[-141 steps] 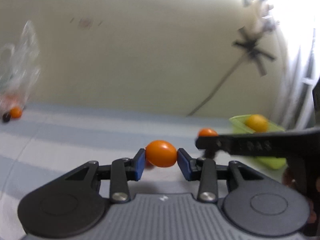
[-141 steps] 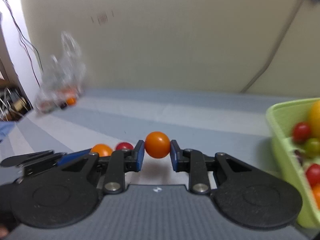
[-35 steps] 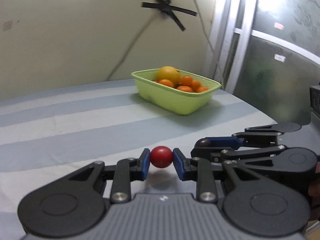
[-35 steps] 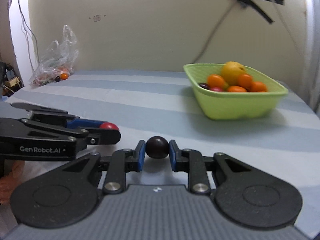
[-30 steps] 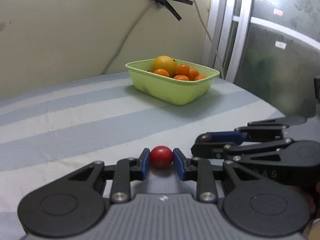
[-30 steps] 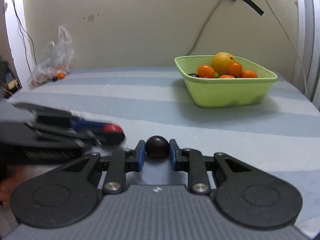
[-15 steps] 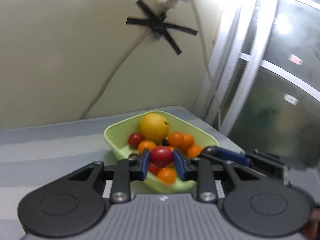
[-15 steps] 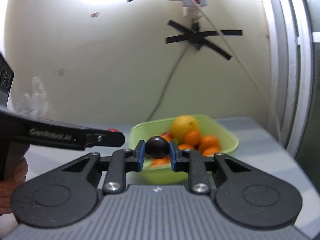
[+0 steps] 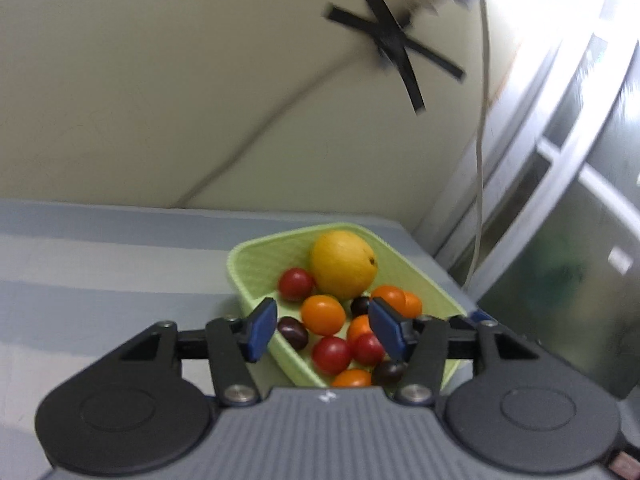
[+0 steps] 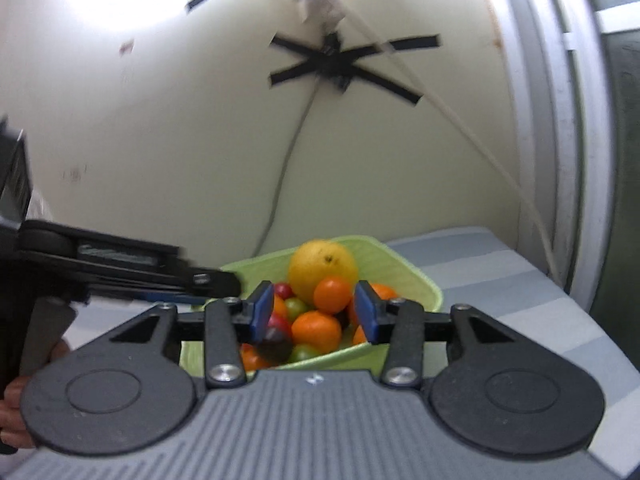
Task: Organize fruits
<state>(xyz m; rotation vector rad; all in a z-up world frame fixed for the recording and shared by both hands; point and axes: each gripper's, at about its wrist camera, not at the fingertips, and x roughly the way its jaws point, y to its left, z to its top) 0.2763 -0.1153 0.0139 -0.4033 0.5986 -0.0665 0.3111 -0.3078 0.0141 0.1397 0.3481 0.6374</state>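
At the bottom of the left wrist view the left gripper (image 9: pixel 323 329) stands spread wide with nothing between its blue pads (image 9: pixel 261 329), poised just over the near end of the green basket (image 9: pixel 256 249) — a height that suits dropping fruit rather than picking it. Likewise the right gripper (image 10: pixel 314 314), low in its own view, is released and empty over the same basket (image 10: pixel 416 276). Below the pads lies the fruit: red tomatoes (image 9: pixel 331 355), dark ones (image 9: pixel 293 332) and orange ones (image 9: pixel 323 314) heaped mid-frame, with a blurred dark tomato (image 10: pixel 275 345) low in the right view, perhaps just let go. Farther back sits the big yellow fruit (image 9: pixel 344 264) against the far wall of the basket. Beyond — the striped tablecloth (image 9: pixel 100 256), then the wall with its black tape cross (image 9: pixel 394 46) at upper right.
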